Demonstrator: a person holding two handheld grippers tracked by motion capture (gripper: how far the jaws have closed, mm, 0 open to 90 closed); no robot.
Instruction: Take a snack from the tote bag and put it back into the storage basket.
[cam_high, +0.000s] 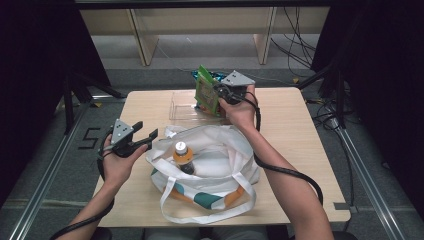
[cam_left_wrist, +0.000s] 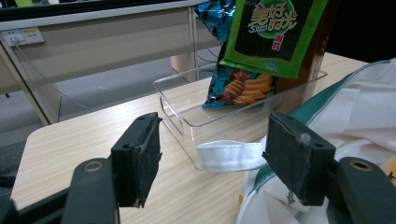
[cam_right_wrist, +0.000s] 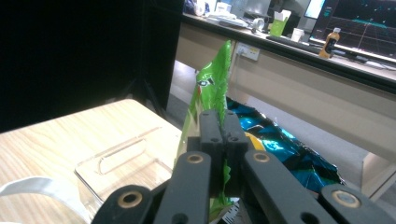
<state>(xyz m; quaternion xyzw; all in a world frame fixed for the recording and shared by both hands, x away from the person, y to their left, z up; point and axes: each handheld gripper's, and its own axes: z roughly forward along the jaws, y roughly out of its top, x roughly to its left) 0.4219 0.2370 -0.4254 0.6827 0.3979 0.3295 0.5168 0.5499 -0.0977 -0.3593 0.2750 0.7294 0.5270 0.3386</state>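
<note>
The green snack packet (cam_high: 205, 91) is held above the clear tray (cam_high: 181, 111) at the bench's (cam_high: 300, 150) far side, clamped at its edge by the right hand-held gripper (cam_right_wrist: 217, 140). It is judged light, crinkly and crushable, best pinched at the seam. The left hand-held gripper (cam_left_wrist: 212, 158) is held apart beside the tote bag (cam_high: 220, 150). The packet's lower end is hidden.

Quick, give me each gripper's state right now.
Left gripper: open, holding nothing, beside the white tote bag.
Right gripper: closed on the green snack bag, above the clear tray.
</note>
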